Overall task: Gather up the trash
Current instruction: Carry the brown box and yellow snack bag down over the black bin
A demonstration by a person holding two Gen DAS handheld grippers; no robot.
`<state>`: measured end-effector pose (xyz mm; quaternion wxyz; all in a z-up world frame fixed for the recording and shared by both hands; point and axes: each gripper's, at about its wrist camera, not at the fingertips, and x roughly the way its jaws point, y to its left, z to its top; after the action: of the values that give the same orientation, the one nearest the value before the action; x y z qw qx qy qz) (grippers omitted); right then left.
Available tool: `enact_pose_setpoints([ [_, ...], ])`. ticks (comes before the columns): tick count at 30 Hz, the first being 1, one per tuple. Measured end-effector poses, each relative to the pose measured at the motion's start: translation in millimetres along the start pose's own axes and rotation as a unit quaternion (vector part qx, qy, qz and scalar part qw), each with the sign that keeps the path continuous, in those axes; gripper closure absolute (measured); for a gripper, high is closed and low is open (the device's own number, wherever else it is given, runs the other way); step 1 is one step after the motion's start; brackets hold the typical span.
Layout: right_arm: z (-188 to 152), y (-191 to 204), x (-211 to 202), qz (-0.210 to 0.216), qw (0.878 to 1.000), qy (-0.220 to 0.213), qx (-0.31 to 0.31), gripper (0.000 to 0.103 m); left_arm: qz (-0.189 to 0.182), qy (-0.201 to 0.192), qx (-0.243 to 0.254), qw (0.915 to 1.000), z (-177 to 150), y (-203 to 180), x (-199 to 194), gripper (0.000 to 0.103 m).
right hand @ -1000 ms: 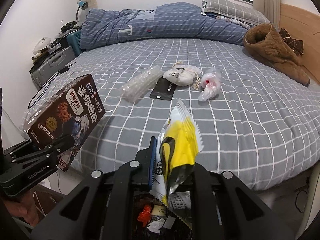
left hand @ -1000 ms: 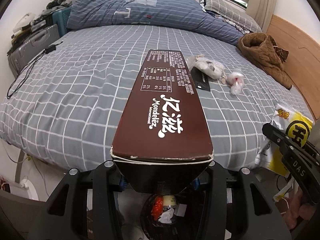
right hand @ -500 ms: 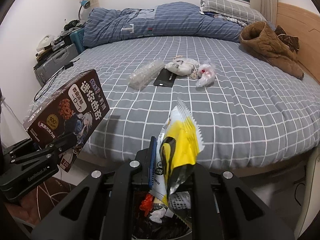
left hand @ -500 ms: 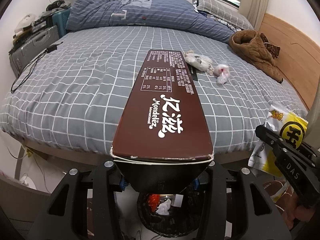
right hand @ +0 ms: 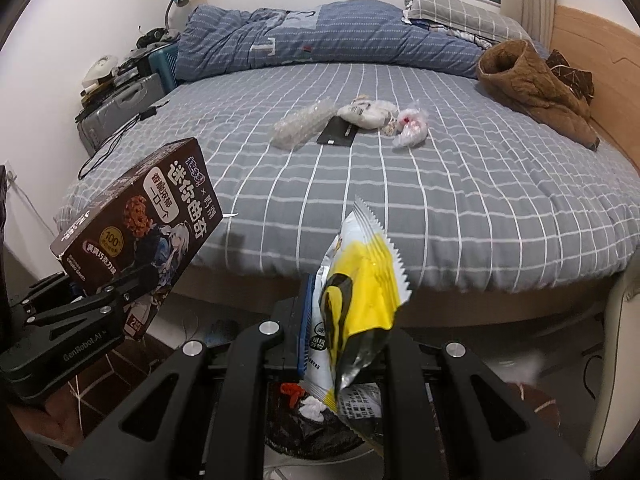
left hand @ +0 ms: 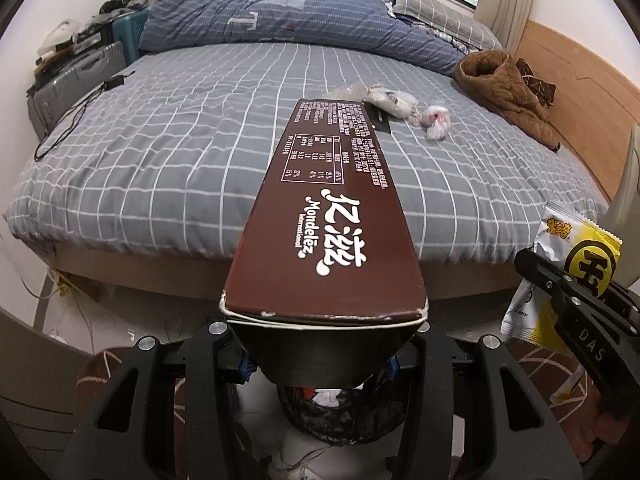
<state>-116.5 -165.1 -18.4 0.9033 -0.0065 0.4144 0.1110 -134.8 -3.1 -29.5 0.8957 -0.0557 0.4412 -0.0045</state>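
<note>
My left gripper [left hand: 324, 364] is shut on a long brown cookie box [left hand: 324, 240] that sticks out forward over the bed's edge. The same box [right hand: 140, 220] and left gripper [right hand: 84, 312] appear at the left of the right wrist view. My right gripper [right hand: 320, 336] is shut on a yellow and white snack wrapper [right hand: 360, 292], which also shows as the wrapper [left hand: 580, 264] at the right of the left wrist view. Below both grippers stands a bin with a black bag [left hand: 340, 416], with red and white scraps inside. More trash lies on the bed: a clear plastic tray [right hand: 300, 126], a black packet [right hand: 338, 132], a white bag [right hand: 368, 114] and a small clear bag [right hand: 410, 128].
The bed [right hand: 440, 200] has a grey checked sheet, a blue duvet [right hand: 320, 36] at the back and a brown jacket [right hand: 532, 88] by the wooden headboard. A grey suitcase [right hand: 120, 112] and a black cable [right hand: 116, 144] sit at the left.
Both grippers have drawn back from the bed with their loads. The bed's front edge and the floor now show, and the bin below is more in view.
</note>
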Motion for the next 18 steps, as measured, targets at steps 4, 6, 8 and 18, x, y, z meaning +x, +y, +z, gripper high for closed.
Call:
enact_pose_setpoints([
  [4, -12.6, 3.4, -2.4, 0.001, 1.0, 0.011, -0.001, 0.091, -0.002, 0.007, 0.001, 1.0, -10.4, 0.7, -7.0, 0.058],
  [6, -18.4, 5.1, -4.3, -0.001, 1.0, 0.015, -0.002, 0.091, -0.001, 0.01, 0.002, 0.9999, -16.5, 1.7, -10.7, 0.058],
  [8, -22.5, 5.8, -5.8, 0.0, 1.0, 0.019, -0.002, 0.091, -0.001, 0.015, 0.0, 0.9999, -21.8, 2.2, -12.5, 0.058],
  [18, -43.5, 6.3, -7.2, -0.004, 0.999, 0.04, 0.0, 0.091, 0.001, 0.042, 0.004, 0.9991, -45.0, -1.6, -13.9, 0.058],
])
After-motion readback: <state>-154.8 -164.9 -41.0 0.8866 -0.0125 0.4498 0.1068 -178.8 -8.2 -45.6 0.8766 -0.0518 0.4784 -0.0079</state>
